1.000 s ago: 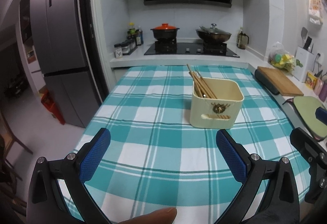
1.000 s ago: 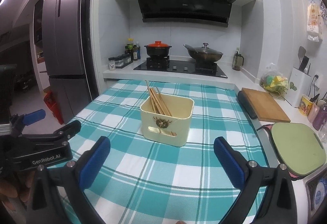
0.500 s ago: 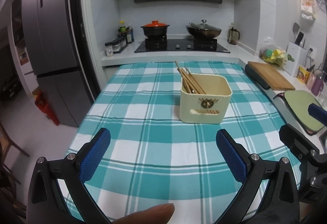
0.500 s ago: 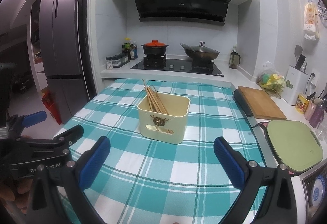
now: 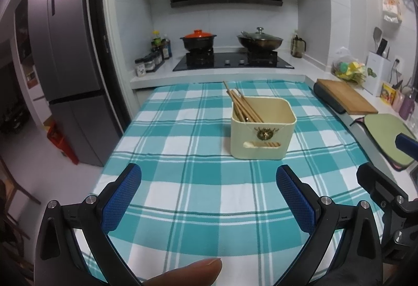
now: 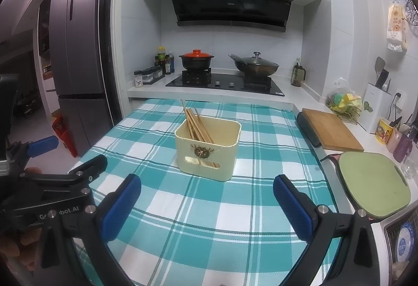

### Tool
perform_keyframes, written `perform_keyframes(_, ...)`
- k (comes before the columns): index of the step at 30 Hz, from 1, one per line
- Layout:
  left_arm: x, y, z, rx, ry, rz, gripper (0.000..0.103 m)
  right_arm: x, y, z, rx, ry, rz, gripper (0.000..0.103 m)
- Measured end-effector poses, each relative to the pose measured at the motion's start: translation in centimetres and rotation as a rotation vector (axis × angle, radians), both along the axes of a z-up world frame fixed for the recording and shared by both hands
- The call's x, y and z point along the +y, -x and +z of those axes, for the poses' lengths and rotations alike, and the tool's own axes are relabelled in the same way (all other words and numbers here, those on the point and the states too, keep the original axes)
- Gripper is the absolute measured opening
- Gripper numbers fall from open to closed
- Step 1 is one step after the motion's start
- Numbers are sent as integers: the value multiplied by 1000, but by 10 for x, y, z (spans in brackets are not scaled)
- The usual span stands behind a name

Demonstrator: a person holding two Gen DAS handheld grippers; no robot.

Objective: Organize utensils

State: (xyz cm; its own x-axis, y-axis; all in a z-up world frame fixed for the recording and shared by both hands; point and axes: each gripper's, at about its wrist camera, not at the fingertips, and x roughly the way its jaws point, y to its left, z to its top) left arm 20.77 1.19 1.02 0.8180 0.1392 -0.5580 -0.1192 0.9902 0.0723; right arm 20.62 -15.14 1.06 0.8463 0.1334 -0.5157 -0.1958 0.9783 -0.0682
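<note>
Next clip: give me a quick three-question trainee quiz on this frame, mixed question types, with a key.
1. True or false: the left tool is shut on a chopstick.
2. Where are the brown wooden chopsticks?
A. flat on the teal checked tablecloth
B. leaning in the cream plastic square holder
C. on the wooden cutting board
3. Fill in: the black pot on the stove's left burner has an ______ lid.

Key:
1. False; both the left and the right tool are open and empty.
2. B
3. orange
</note>
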Motion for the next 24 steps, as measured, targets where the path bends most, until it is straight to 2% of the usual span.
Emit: perform_keyframes(24, 1, 1, 3, -1, 8, -11, 103, -1, 2, 2, 2, 3, 3, 103)
